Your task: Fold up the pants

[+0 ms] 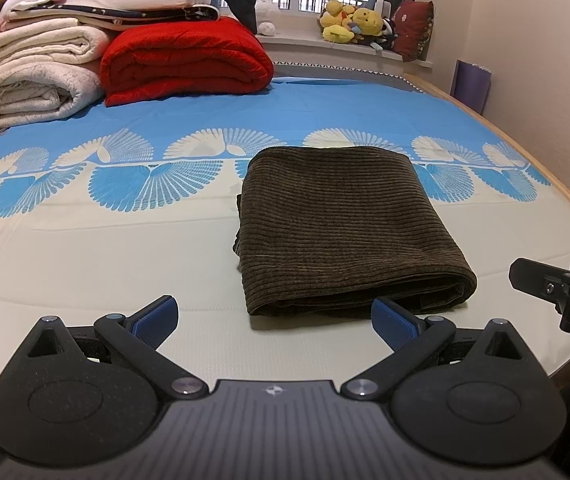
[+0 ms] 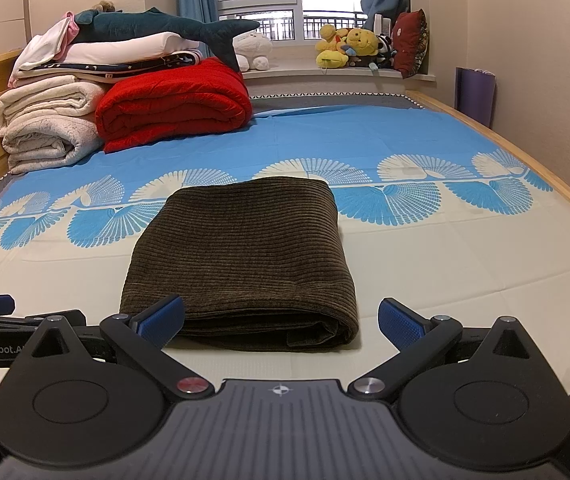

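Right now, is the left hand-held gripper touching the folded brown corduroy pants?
Apart. Left wrist view: left hand-held gripper open, bedsheet visible between it and folded brown corduroy pants.

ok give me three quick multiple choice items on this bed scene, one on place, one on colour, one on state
1. Where do the pants lie?
A on the bed sheet
B on the windowsill
C on the red quilt

2. What colour is the folded quilt beside the white blankets?
A green
B red
C purple

3. How are the left tool and right tool?
A both shut on the pants
B one open, one shut
C both open, empty

Answers: A, the pants rest flat on the sheet; B, the quilt is bright red; C, both tools' fingers are spread, holding nothing.
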The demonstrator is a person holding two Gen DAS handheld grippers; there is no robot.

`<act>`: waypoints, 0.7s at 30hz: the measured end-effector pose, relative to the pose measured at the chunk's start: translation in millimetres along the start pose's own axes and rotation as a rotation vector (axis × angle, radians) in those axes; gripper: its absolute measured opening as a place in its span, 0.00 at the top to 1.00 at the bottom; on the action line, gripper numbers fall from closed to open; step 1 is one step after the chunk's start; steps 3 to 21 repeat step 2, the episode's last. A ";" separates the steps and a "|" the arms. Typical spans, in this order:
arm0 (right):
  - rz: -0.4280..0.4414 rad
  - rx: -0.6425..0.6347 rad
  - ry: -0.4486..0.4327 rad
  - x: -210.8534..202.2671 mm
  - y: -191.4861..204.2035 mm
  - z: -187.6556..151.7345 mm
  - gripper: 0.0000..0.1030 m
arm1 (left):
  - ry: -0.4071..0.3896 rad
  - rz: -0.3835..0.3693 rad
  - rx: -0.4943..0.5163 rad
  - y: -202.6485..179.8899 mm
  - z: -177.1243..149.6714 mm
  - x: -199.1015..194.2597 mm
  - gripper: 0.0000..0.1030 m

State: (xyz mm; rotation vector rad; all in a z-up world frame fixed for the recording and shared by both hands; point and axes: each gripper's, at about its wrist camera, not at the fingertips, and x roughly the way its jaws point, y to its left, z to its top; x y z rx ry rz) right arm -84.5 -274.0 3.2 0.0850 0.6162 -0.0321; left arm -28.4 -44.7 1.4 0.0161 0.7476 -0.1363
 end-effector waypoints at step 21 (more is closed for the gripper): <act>0.001 -0.001 0.000 0.0 -0.3 0.1 0.01 | 0.000 0.002 -0.002 0.0 -0.2 0.1 0.00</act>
